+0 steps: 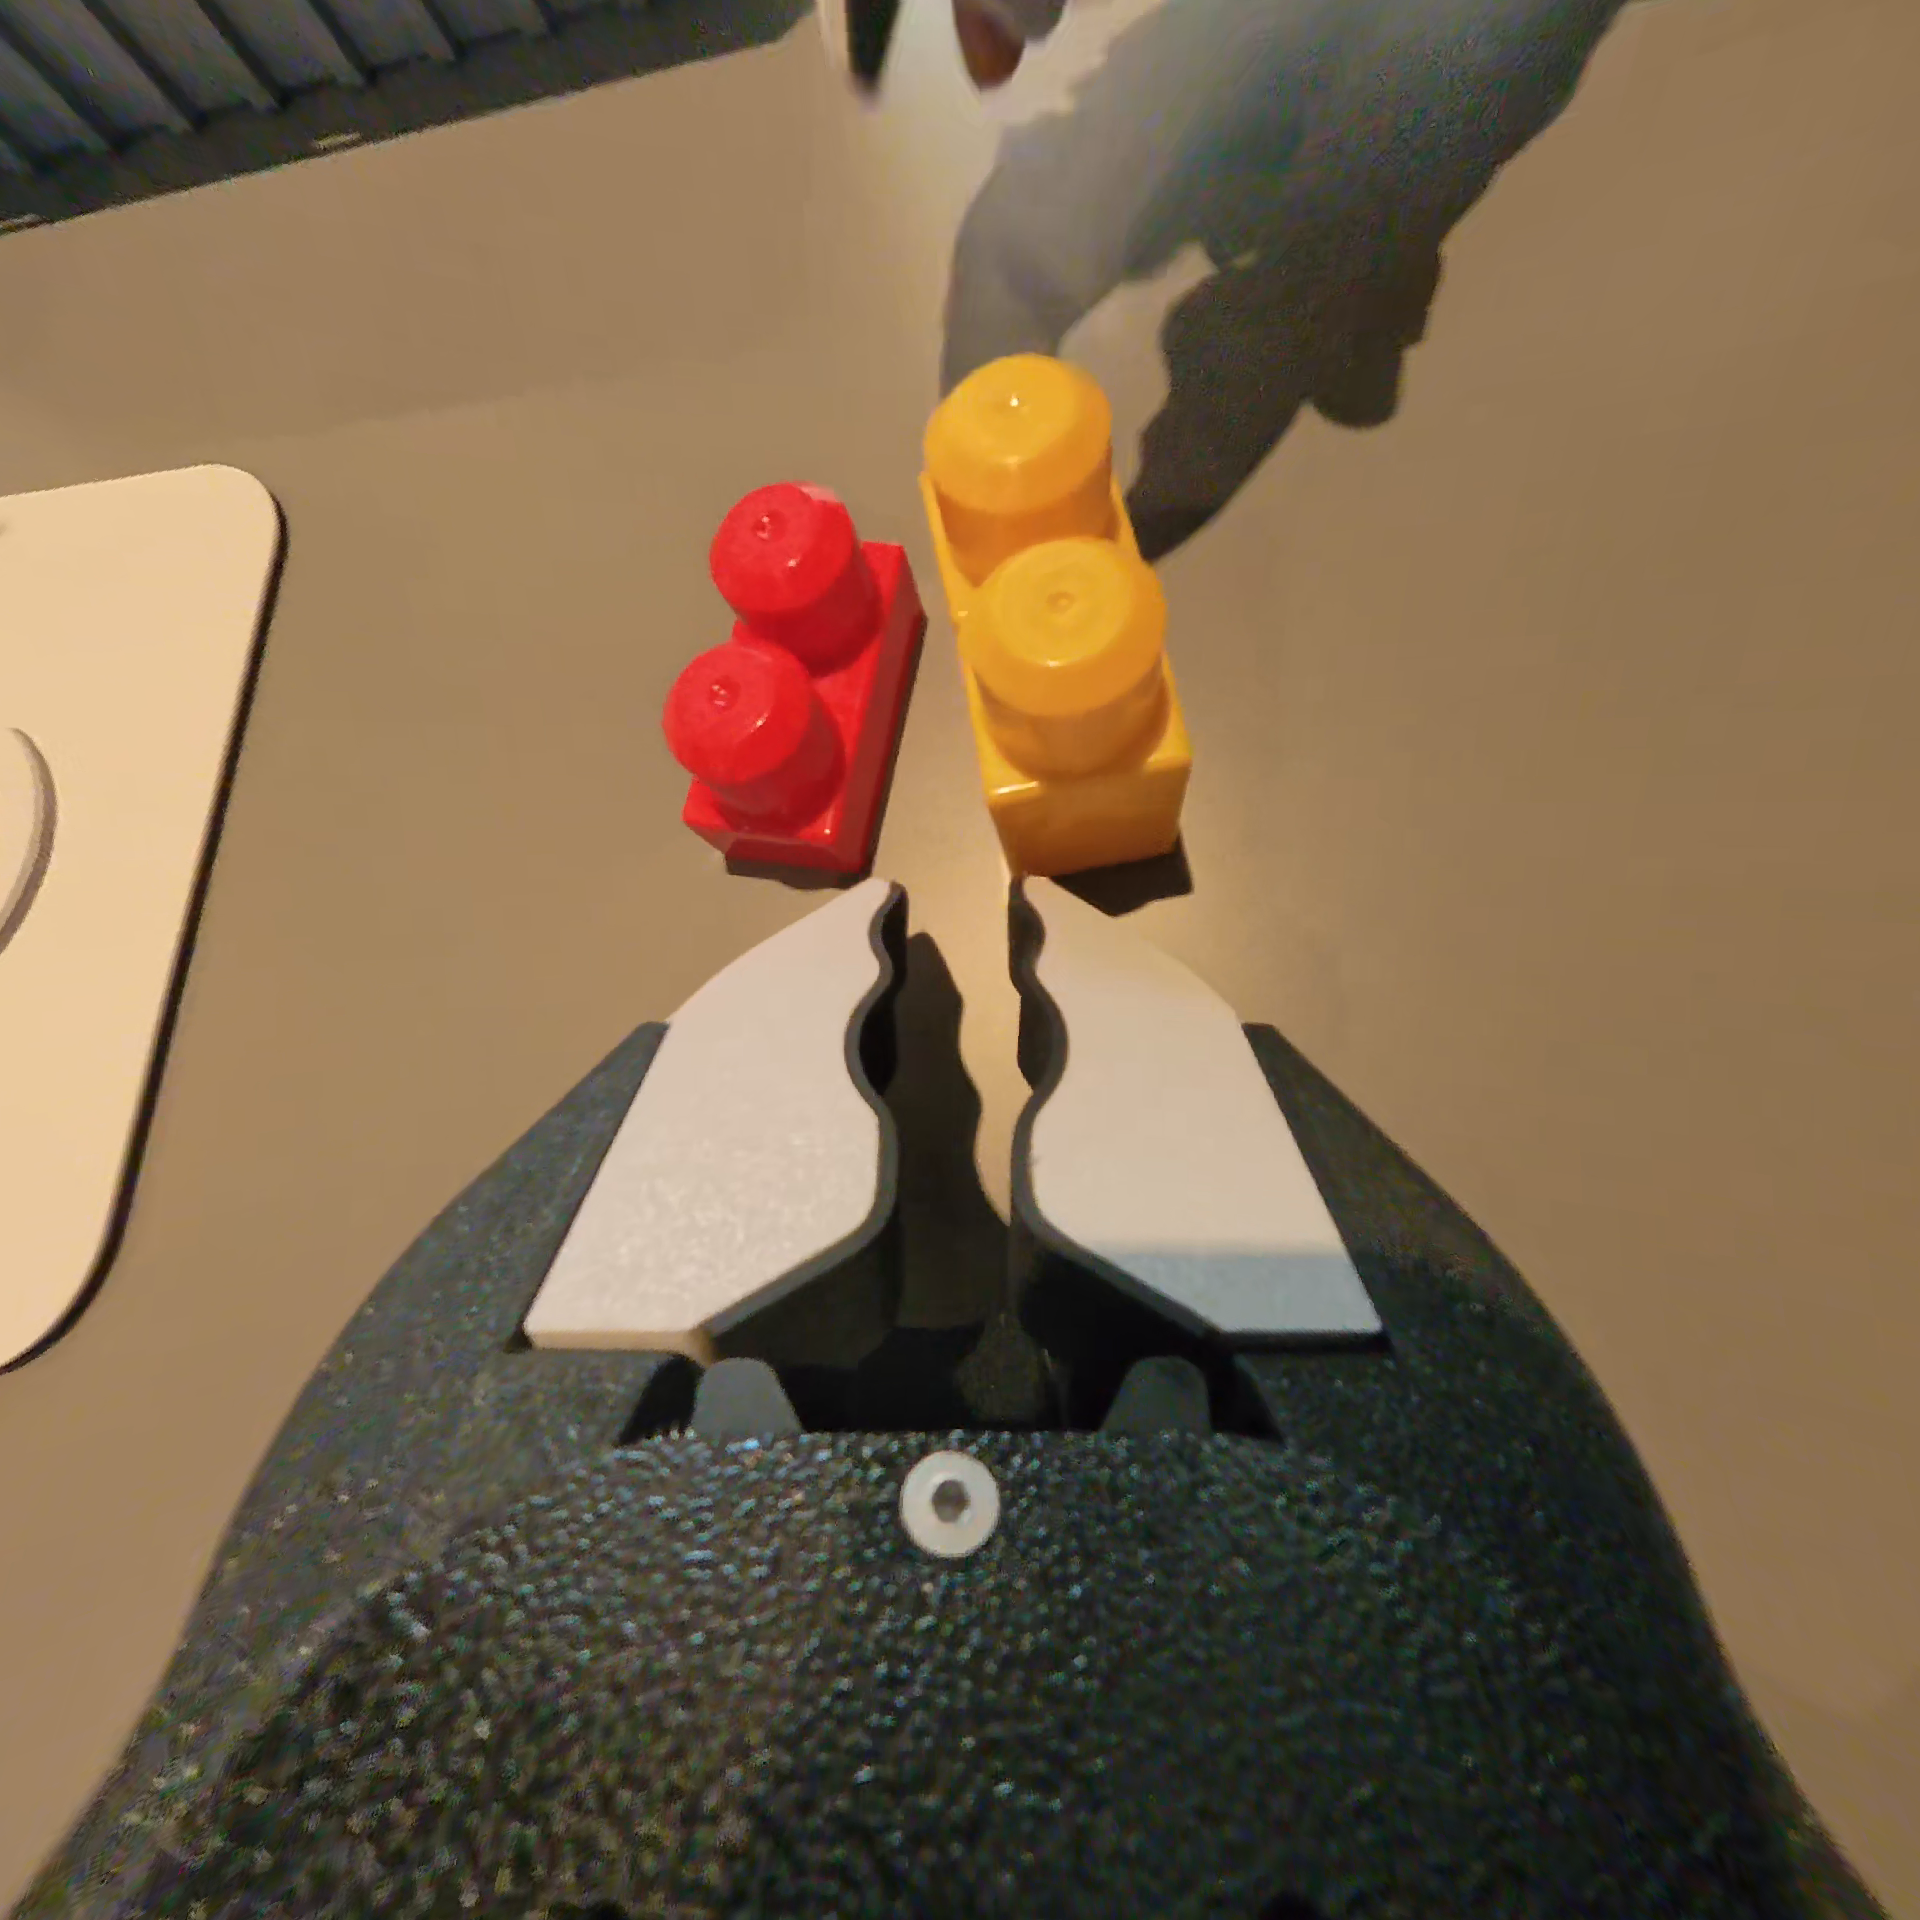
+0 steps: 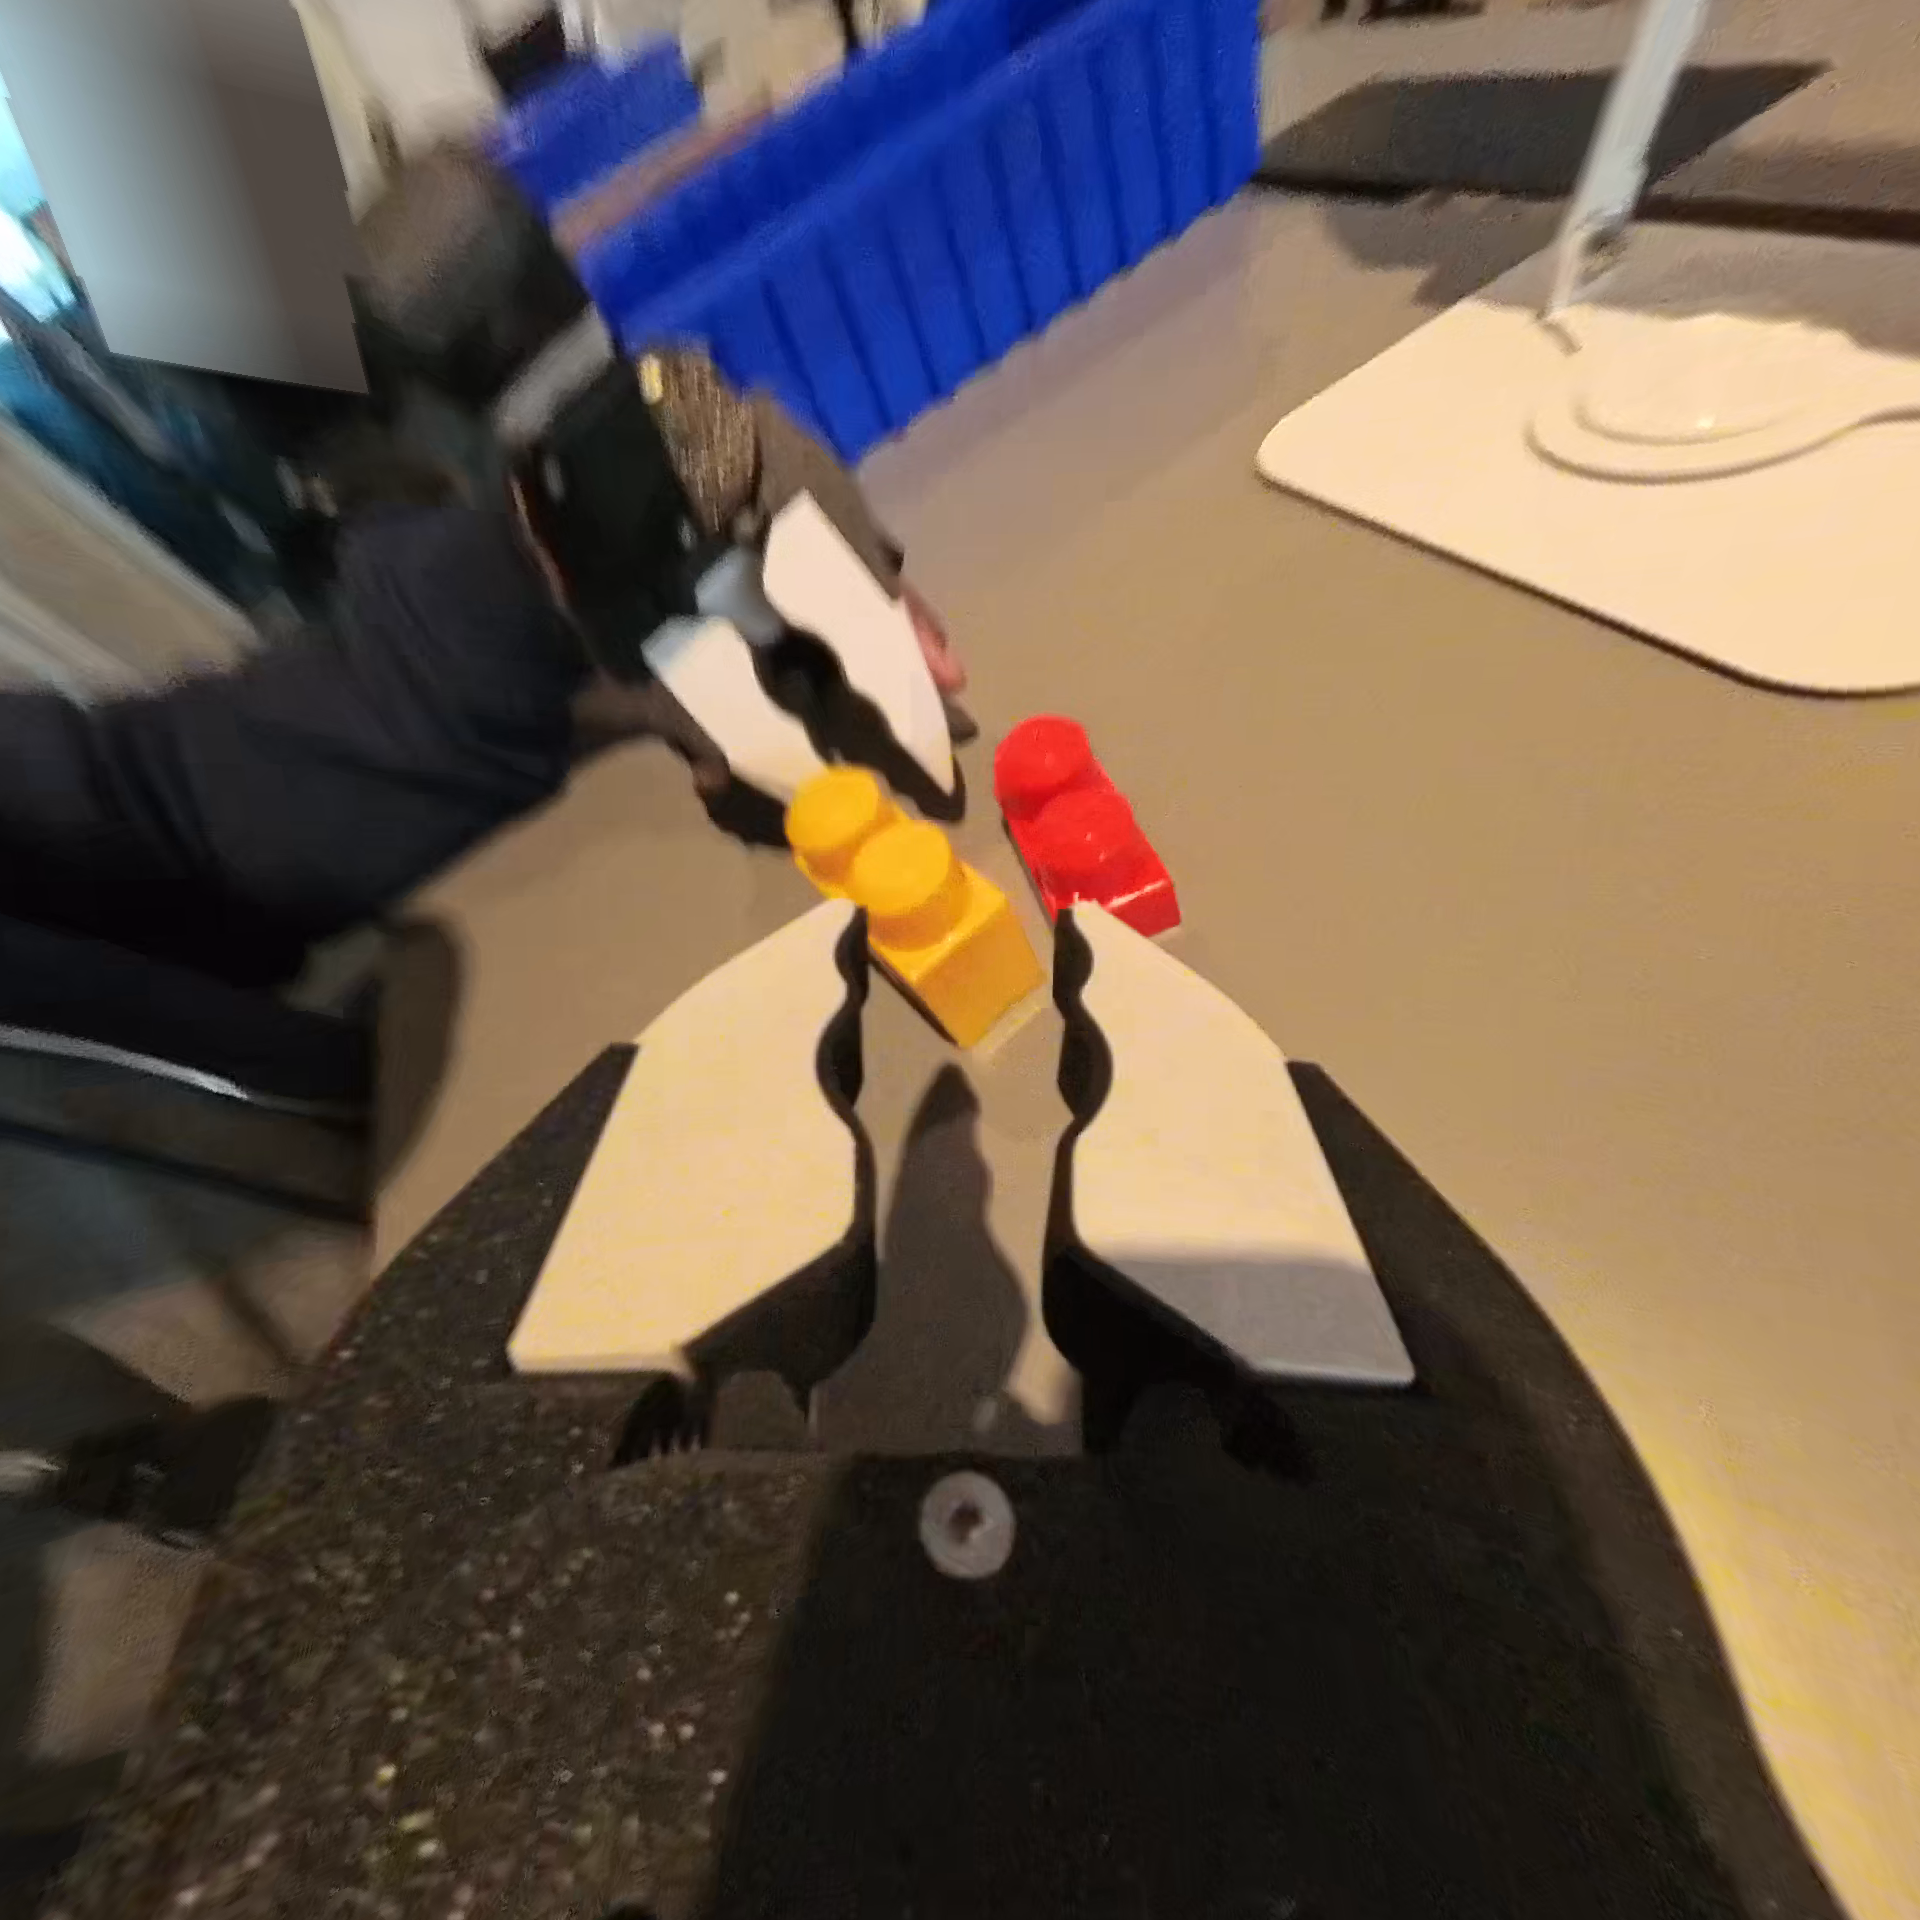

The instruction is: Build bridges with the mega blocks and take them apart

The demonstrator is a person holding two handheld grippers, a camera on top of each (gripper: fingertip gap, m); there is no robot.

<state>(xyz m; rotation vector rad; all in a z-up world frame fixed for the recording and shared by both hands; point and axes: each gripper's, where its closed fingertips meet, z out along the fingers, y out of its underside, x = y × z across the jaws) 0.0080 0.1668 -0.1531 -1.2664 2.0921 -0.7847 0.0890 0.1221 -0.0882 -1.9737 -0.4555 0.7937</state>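
yellow block (image 2: 940, 925) on table (image 2: 1455, 935) just beside red block (image 2: 1086, 831), my right gripper (image 2: 956, 920) parted around it, left gripper (image 1: 956, 894) slack, empty; looks light, rigid, slick, so pinch flat sides below studs.

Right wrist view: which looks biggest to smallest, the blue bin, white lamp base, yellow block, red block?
1. Blue bin
2. White lamp base
3. Yellow block and red block: near alike; yellow looks slightly larger, but it sits nearer the camera, so unsure.
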